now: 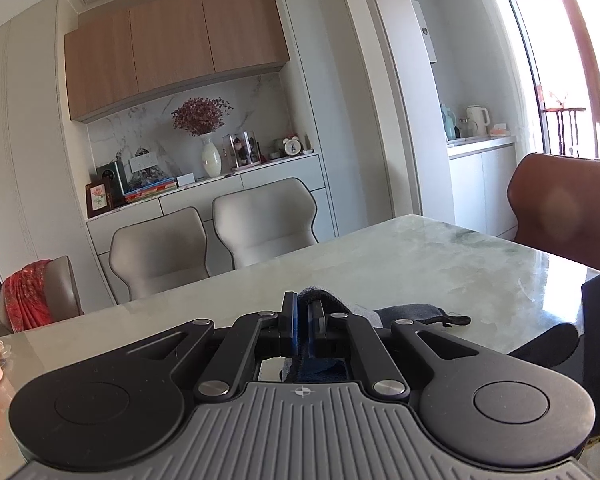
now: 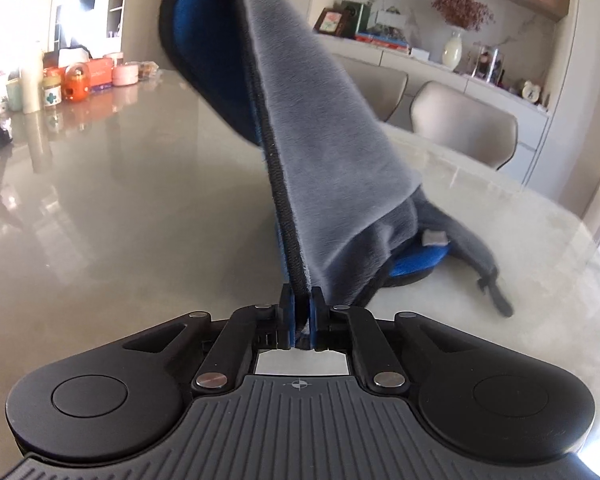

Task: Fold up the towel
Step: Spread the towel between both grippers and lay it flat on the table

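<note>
Nearest in the right wrist view, the right gripper (image 2: 301,312) has its fingers (image 2: 287,314) closed on the dark stitched edge of the grey and blue towel (image 2: 320,120). From there the towel rises up and leftward, its lower end bunched on the marble surface (image 2: 100,200) just right of the fingers. The left gripper (image 1: 302,320) is likewise clamped on towel (image 1: 324,298) fabric, with pale chairs (image 1: 260,220) beyond.

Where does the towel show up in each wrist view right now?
Left wrist: towel low centre, pinched in the left tool.
Right wrist: it rises from the right tool to the top edge, its lower end bunched on the table.
Shared landmark: white vase.
</note>
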Demonstrator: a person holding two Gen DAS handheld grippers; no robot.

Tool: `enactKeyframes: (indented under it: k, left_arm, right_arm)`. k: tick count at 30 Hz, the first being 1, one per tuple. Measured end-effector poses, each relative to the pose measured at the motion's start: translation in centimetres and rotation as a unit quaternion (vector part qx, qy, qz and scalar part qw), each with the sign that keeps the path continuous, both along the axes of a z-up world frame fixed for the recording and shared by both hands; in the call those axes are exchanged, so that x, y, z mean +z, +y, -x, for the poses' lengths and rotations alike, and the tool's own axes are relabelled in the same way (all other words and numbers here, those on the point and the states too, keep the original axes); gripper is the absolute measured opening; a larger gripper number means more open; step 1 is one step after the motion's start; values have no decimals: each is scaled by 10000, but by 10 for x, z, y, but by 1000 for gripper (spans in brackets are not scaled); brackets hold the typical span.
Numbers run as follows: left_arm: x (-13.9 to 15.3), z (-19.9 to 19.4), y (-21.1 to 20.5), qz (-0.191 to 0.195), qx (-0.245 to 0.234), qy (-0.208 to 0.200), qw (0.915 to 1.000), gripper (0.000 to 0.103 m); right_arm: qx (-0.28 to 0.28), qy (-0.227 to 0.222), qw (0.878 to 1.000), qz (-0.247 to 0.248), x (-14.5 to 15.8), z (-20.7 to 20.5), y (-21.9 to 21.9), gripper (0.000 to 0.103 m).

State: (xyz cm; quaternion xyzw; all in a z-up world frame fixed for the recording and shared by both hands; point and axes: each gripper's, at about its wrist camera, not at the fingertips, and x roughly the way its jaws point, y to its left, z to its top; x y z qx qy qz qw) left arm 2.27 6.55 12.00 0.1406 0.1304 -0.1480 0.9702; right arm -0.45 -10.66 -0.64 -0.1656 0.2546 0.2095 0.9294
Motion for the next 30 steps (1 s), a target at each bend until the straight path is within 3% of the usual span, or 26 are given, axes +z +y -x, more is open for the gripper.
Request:
enactKeyframes:
  k: [3,12,24,30]
  left_arm:
    - [3,4,5,-28,43,-39,10000,4]
    - [40,16,-7,-363,-96,-457,9982,4]
    - [122,-20,-24,-384,-146,-735,9964,4]
    - [139,-75,-46,-801,123,-724,9941,4]
  right_arm:
    - [-172,-567,9980,197,24,8,-14,5]
    - [-690,-1991,9775,42,138,27,-62,5]
    - [-738,-2512,9635,563,221,-4,-70,5]
    - [-795,-2545,9596,898,246,-50,-67,5]
